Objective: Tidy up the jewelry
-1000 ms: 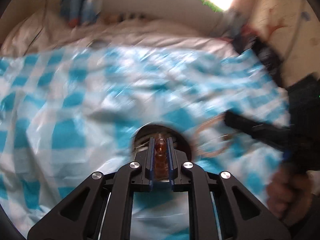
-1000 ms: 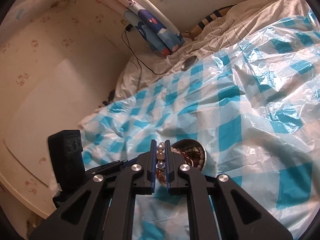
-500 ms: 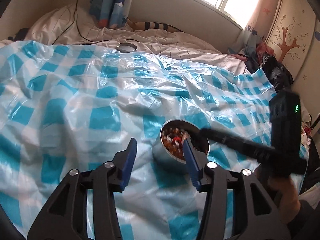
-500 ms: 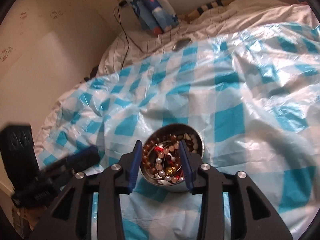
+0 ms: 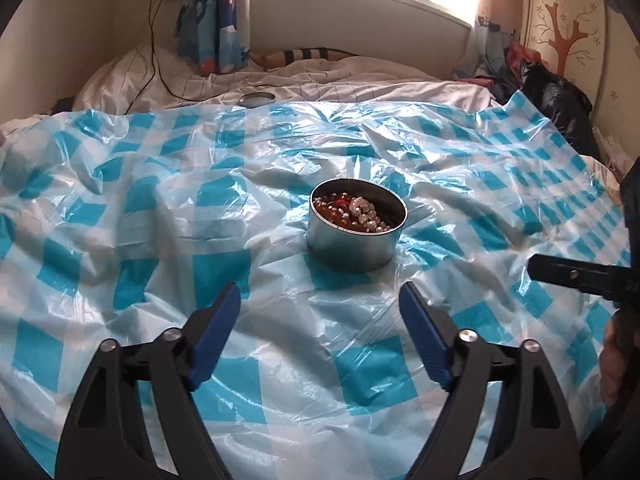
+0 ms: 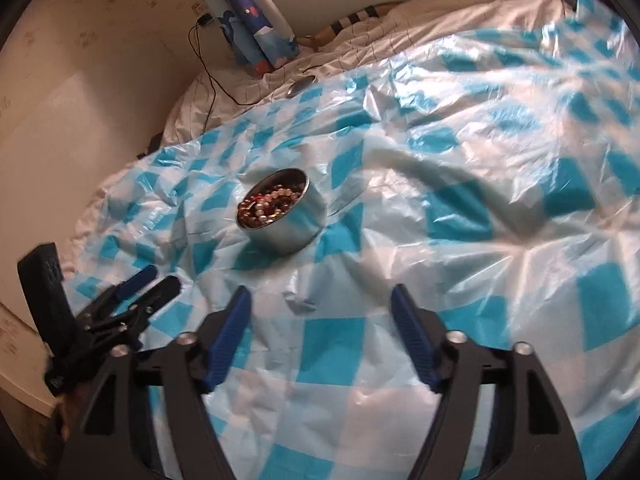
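Observation:
A round metal tin [image 5: 352,246] stands on the blue-and-white checked plastic sheet [image 5: 224,272], filled with beaded jewelry [image 5: 356,212] in brown, white and red. It also shows in the right wrist view [image 6: 286,230]. My left gripper [image 5: 320,296] is open and empty, held back from the tin. My right gripper [image 6: 320,300] is open and empty, also back from the tin. The left gripper shows at the lower left of the right wrist view [image 6: 156,280]. A piece of the right gripper's body shows at the right edge of the left wrist view [image 5: 576,278].
The sheet covers a bed with white bedding [image 5: 320,76]. A round metal lid [image 5: 256,99] lies on the bedding beyond the sheet. A cable [image 5: 154,52] runs down the wall at the back left. Dark clothes [image 5: 556,96] are piled at the right.
Both grippers held beaded jewelry over the tin a second ago. They opened, the jewelry now lies in the tin, and both have pulled back from it.

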The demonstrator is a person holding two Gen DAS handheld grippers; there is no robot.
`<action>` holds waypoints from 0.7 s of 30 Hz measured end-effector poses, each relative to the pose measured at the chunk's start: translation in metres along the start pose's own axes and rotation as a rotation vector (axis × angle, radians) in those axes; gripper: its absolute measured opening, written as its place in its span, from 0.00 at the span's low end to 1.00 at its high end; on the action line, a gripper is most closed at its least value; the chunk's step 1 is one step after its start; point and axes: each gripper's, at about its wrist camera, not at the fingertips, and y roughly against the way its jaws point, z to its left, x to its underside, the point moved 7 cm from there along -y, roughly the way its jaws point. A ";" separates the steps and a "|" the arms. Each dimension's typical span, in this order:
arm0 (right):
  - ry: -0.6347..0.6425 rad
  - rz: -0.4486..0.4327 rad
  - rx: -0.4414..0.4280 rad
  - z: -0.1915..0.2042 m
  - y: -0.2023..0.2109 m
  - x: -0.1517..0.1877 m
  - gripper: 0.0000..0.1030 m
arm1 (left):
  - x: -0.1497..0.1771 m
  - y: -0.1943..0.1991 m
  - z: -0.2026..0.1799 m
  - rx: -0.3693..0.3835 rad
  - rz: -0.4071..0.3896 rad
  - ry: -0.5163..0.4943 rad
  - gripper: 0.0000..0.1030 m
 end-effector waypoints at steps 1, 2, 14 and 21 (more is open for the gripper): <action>0.030 -0.010 0.041 -0.002 0.004 0.002 0.73 | 0.001 0.001 0.001 -0.004 0.002 0.001 0.80; 0.045 -0.012 0.059 -0.004 0.006 0.003 0.73 | 0.002 0.002 0.003 -0.009 0.003 -0.002 0.81; 0.048 -0.021 0.289 -0.071 0.012 0.016 0.82 | 0.019 0.017 0.047 -0.132 0.002 -0.007 0.89; -0.019 -0.019 0.346 -0.107 0.006 0.011 0.82 | 0.021 0.003 0.082 -0.166 0.027 0.071 0.89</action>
